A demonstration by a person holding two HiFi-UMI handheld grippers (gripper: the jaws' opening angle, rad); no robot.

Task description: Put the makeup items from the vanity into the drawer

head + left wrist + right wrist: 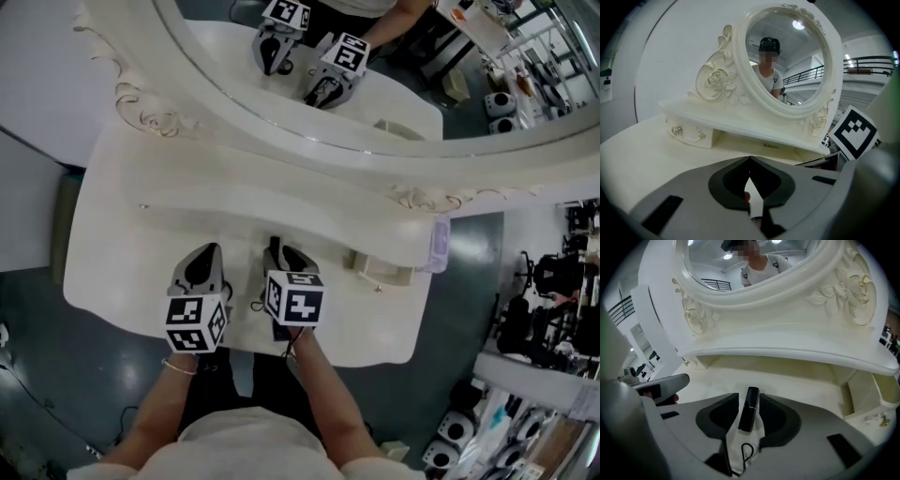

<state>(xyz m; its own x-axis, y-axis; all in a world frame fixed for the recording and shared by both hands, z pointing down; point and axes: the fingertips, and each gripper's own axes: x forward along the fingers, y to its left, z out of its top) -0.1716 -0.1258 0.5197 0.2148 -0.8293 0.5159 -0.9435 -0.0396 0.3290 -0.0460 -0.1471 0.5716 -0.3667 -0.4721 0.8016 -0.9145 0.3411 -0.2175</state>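
Glossy black lipstick tube (748, 408), carved cream vanity (117, 239)

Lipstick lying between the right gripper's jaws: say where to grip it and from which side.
Grip the black lipstick across its middle, with the pads on its two long sides. It lies flat on the vanity top, lengthwise between the jaws of the open right gripper. So probably come down from above on the person's side, jaws astride it, then close.

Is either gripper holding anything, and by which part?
Nothing is held. The right gripper stands open around a black lipstick lying on the vanity top, not clamping it; the left gripper is shut, empty.
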